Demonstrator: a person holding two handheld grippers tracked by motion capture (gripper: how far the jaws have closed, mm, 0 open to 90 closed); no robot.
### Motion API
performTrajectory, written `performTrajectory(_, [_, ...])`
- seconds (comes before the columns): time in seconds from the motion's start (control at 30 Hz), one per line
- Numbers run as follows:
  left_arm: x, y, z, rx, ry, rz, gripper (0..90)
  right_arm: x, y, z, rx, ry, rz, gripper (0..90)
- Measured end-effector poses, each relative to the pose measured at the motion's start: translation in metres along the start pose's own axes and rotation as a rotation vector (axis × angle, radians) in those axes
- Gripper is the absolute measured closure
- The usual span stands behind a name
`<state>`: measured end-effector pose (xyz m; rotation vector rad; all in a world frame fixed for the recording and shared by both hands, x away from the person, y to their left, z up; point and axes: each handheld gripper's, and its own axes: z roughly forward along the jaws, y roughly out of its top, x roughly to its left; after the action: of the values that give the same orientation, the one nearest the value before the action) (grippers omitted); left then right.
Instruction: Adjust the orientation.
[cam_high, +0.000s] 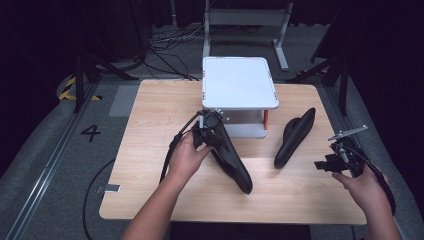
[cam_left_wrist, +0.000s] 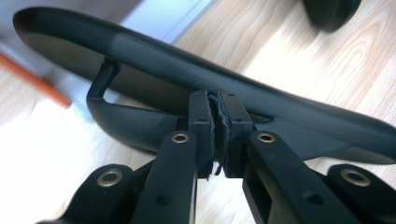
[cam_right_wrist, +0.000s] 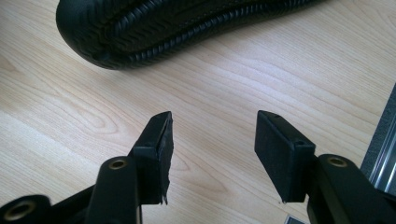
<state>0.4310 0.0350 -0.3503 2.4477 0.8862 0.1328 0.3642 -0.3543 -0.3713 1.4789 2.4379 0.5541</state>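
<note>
High view: left tongs (cam_high: 210, 125) pinch a black shoe's (cam_high: 232, 162) thin edge, which may slip; right tongs (cam_high: 327, 165) gape empty.

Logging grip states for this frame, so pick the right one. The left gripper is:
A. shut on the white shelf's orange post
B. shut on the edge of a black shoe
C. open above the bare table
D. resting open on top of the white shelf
B: in the left gripper view the left gripper has its jaws pinched shut on the edge of the black shoe.
</note>
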Motion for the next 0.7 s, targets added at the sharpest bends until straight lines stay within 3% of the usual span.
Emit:
performTrajectory(0.17, [-0.006, 0.013, 0.010, -0.038, -0.013, 0.020, 84.1, 0.000, -0.001, -0.002, -0.008, -0.003, 0.003, 47.3])
performTrajectory(0.2, [-0.006, 0.019, 0.012, -0.048, -0.034, 0.039, 82.9, -0.001, -0.002, -0.003, -0.010, -0.002, 0.003, 47.3])
performTrajectory(0.3, [-0.006, 0.024, 0.014, -0.035, -0.057, 0.029, 79.2, -0.002, -0.002, -0.002, -0.009, -0.001, 0.007, 47.2])
performTrajectory(0.43, [-0.012, 0.027, 0.014, -0.026, 0.006, 0.056, 68.0, -0.003, -0.004, -0.003, -0.013, -0.001, 0.005, 47.2])
performTrajectory(0.5, [-0.013, 0.024, 0.013, -0.034, 0.029, 0.048, 58.3, -0.005, -0.005, -0.005, -0.016, -0.004, 0.011, 47.2])
performTrajectory(0.57, [-0.013, 0.022, 0.012, -0.037, 0.028, 0.040, 52.0, -0.005, -0.005, -0.005, -0.018, -0.004, 0.013, 47.2])
performTrajectory(0.63, [-0.012, 0.014, 0.018, -0.027, 0.022, -0.006, 45.1, -0.005, -0.005, -0.006, -0.021, -0.005, 0.015, 47.1])
performTrajectory(0.7, [-0.012, 0.012, 0.021, -0.020, 0.019, -0.014, 40.2, -0.005, -0.005, -0.006, -0.022, -0.005, 0.013, 47.0])
